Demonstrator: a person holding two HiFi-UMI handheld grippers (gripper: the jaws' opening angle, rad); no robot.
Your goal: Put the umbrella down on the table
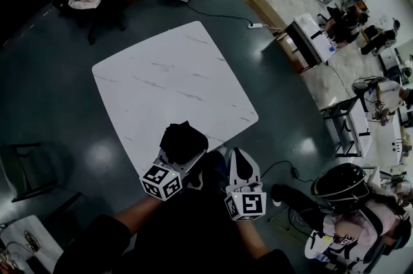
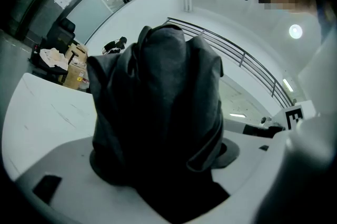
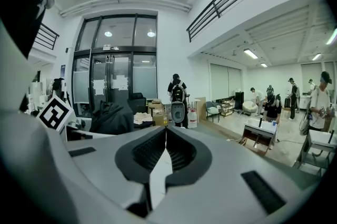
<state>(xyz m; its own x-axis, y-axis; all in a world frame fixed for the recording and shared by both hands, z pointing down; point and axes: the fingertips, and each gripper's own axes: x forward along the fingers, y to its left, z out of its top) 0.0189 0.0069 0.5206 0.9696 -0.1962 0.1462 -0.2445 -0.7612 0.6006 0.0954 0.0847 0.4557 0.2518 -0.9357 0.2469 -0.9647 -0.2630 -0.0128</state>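
- while poised at the near edge of the white bench [image 1: 174,79], the left claw [image 1: 175,162] grips a folded black umbrella [image 1: 184,140].
- right claw [image 3: 165,136] sits just beside it, jaws pressed together, empty.

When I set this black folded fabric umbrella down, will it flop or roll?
The black folded fabric umbrella bulges in loose creased folds from the left tool, so its cloth will probably sag and spread. That bunched, uneven shape likely keeps it from rolling on the flat white marble-look table.
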